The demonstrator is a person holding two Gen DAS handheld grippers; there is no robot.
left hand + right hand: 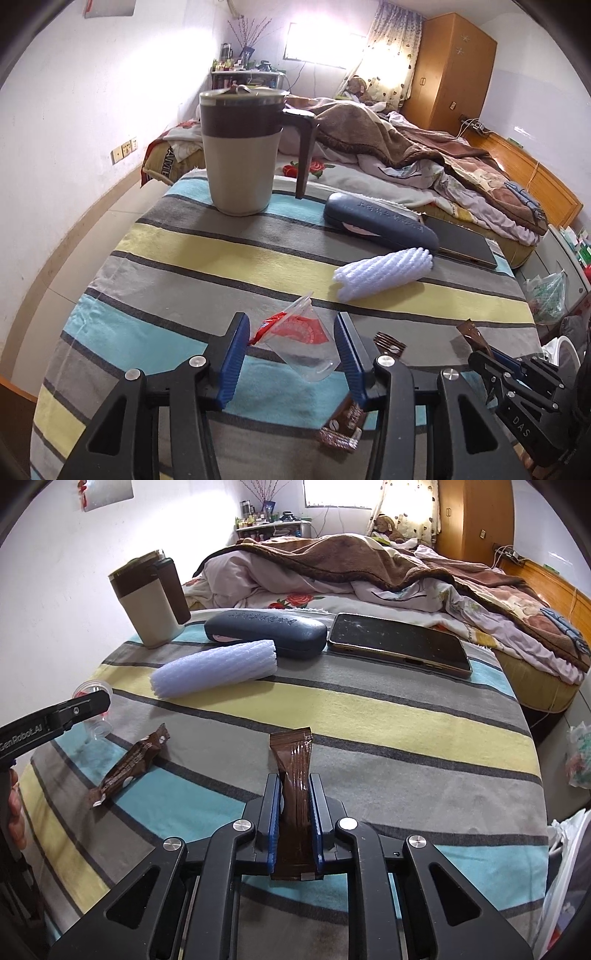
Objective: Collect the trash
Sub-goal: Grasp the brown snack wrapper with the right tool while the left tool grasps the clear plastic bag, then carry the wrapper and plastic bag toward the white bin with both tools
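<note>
While right tool (293, 805) grips brown wrapper (291, 760), long axis pointing away

"GenRobot.AI" runs in white along the black left gripper (55, 716); "DAS" is stamped on the black right gripper (491, 360). The embossed line on the dark blue glasses case (266, 631) is unreadable.

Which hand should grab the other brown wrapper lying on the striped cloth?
Probably the left. The left gripper holds only a clear plastic cup, and the loose brown snack wrapper lies on its side. The right gripper is shut on a brown wrapper.
</note>
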